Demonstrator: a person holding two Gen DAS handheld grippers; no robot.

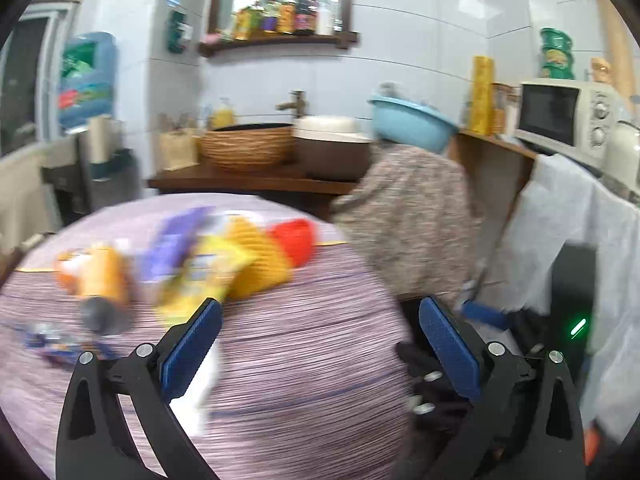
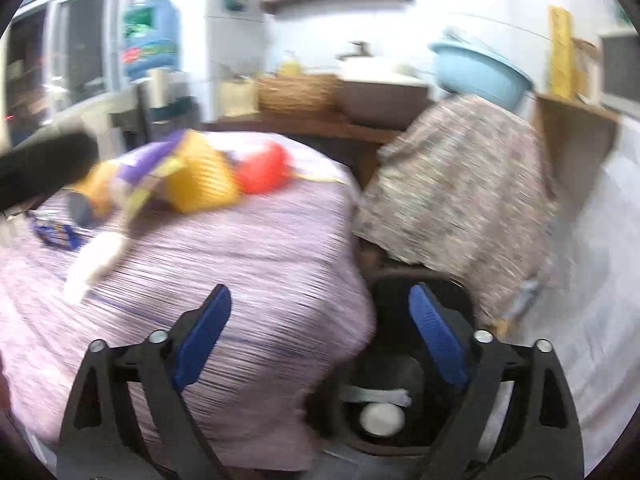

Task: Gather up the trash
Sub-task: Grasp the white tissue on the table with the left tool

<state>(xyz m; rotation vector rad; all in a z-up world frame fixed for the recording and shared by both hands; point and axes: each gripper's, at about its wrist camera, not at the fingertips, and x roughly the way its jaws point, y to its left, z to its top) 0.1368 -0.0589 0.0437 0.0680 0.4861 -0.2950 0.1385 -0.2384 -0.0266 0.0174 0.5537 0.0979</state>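
Fingers (image 1: 192, 344) of both grippers are spread and empty; between pickups, next reach for the white scrap (image 2: 94, 264) on the worktop (image 2: 248, 264).

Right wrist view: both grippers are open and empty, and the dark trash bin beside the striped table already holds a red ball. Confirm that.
One detail is wrong. The right wrist view shows a round white object in the dark trash bin, not a red ball. The red round object lies on the striped table. The left gripper and right gripper are open and empty.
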